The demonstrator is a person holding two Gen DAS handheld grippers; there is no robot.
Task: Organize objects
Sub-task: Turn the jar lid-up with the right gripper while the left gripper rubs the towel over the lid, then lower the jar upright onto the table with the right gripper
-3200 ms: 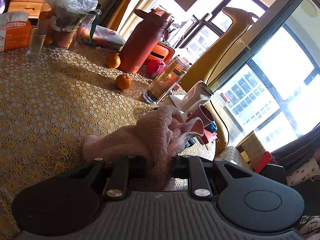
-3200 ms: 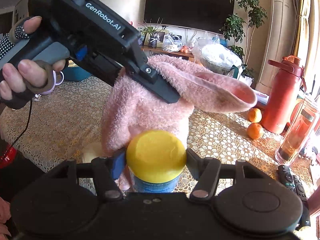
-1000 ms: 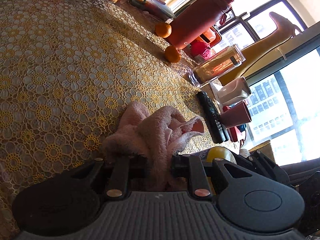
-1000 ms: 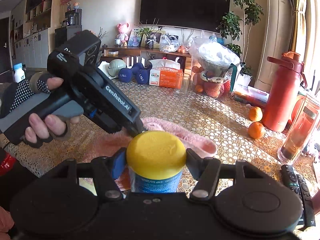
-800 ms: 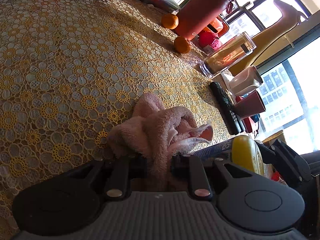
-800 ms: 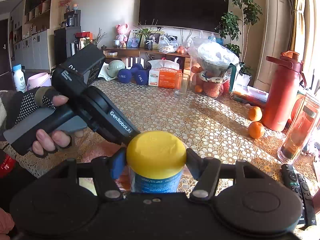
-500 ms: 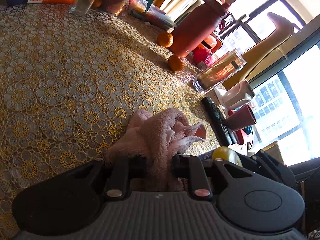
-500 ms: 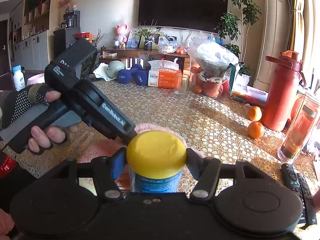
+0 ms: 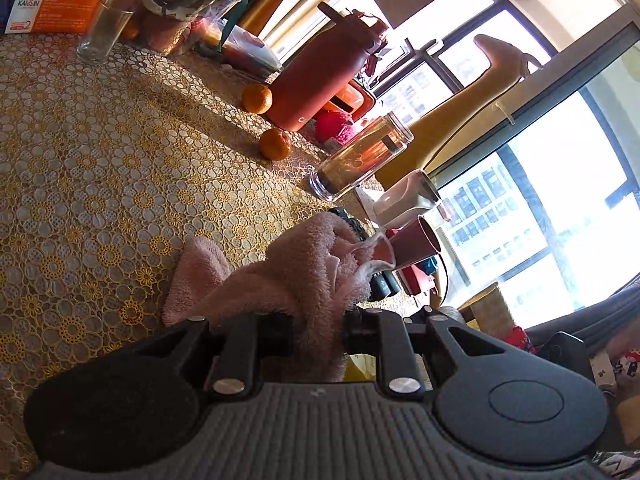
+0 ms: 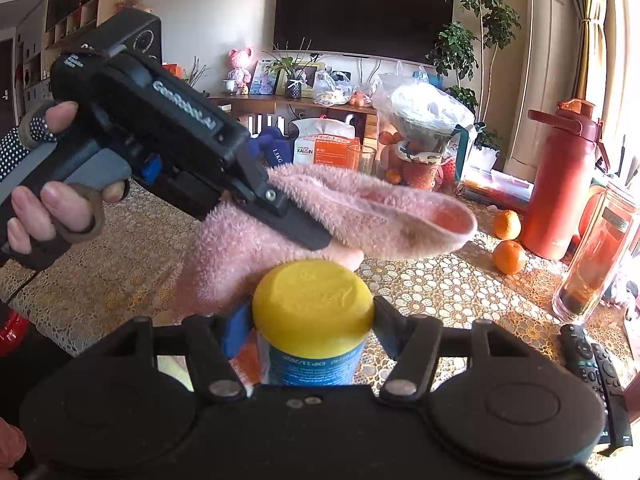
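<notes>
We hold the fluffy pink fleece cloth [image 10: 256, 240] pinched in our left gripper [image 10: 308, 236], the jaws clamped tight on a bunched fold near its middle; from the left wrist view the same cloth [image 9: 296, 276] spills forward out of the jaws, with one corner resting on the yellow floral lace tablecloth [image 9: 100, 168]. From the right wrist view most of it hangs in the air above the table, one flap sticking out stiffly toward the window side. Our right gripper [image 10: 314, 312] is closed around the blue-labelled jar with the round yellow lid [image 10: 314, 300], its fingers pressing on either side just under the lid.

We judge the cloth to be light, soft and floppy: it will sag and swing wherever it is unsupported, so a grip on a thick gathered fold, as now, seems safest, and the pile should not slip. The jar looks rigid and smooth-sided; holding it below the lid's overhang should keep it from sliding down, though a loose lid would be a risk if we took it by the lid alone. Nearby stand a tall red flask [image 10: 560, 184], a glass tumbler of tea [image 10: 596, 256] and two oranges [image 10: 508, 256], which a swinging cloth could brush.
</notes>
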